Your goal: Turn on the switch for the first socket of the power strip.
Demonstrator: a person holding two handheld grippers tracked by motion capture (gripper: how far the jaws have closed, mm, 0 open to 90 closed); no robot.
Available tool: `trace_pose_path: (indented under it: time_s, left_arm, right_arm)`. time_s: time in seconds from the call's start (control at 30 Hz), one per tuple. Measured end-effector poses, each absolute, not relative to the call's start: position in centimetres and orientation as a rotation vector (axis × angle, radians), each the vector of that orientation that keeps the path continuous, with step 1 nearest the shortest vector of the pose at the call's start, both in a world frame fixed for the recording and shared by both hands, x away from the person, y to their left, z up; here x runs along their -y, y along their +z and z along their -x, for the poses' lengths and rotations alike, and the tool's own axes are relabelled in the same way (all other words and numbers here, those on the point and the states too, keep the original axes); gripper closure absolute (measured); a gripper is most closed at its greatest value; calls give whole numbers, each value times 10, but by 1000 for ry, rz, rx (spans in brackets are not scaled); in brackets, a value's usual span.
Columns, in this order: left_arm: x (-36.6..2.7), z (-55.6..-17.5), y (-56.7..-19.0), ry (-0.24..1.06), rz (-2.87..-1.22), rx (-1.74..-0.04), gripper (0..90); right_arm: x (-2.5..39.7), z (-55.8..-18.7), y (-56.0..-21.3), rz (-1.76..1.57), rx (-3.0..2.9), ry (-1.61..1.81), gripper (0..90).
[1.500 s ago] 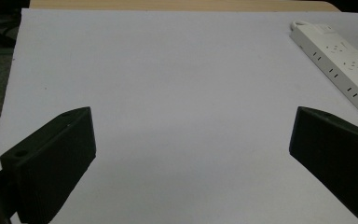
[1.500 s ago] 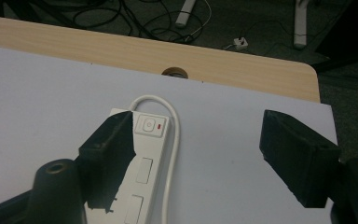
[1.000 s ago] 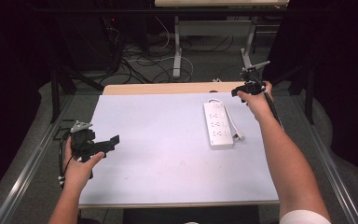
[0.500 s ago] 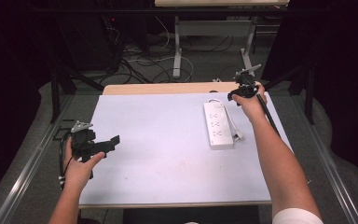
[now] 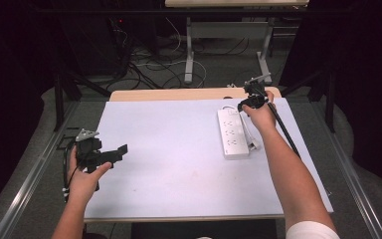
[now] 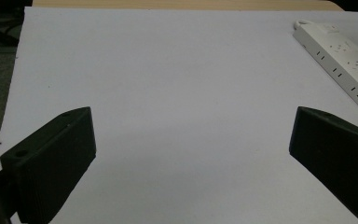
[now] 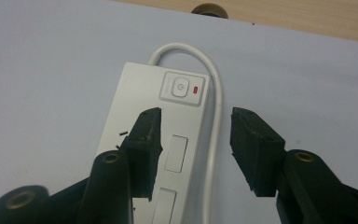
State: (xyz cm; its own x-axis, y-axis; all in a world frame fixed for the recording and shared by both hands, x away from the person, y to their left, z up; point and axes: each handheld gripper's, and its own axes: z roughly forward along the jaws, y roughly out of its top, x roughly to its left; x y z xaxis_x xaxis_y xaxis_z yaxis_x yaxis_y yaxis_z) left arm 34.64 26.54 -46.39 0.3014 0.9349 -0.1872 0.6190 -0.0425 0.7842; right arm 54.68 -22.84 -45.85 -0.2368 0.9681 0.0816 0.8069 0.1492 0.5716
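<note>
Dark floor strewn with cables lies beyond the far edge of my table, whose wooden top is covered almost to the rim by a white sheet. On the right part of that sheet lies the white power strip, lengthwise away from me, its far end near the wooden strip at the back. In my right gripper view its switch sits at that far end with a small red light beside it, and its white cord loops out of the end and runs back along the strip's side.

My right gripper hangs over the far end of the strip, my right hand wrapped round it and my arm stretched forward. Its jaws stand partly apart with nothing between them; in the right gripper view one jaw is over the strip's body and the other over bare sheet just past the cord. I cannot tell whether either jaw touches the strip.

My left gripper is well apart from all this, at the left edge of the sheet, held in my left hand. Its jaws are spread wide and empty, pointing across the sheet toward the strip, which shows at the upper right corner of the left gripper view.
</note>
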Motion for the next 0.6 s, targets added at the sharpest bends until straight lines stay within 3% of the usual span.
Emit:
trace_pose_path:
  time_s: [0.2,0.6]
  left_arm:
    - [-265,-347,-465,486,-1754,-1410,5]
    - [-264,-347,-466,483,-1759,-1412,5]
  right_arm:
    - [225,-546,-468,-1725,-2084,715,524]
    - [234,-549,-486,-1820,-2077,740,676]
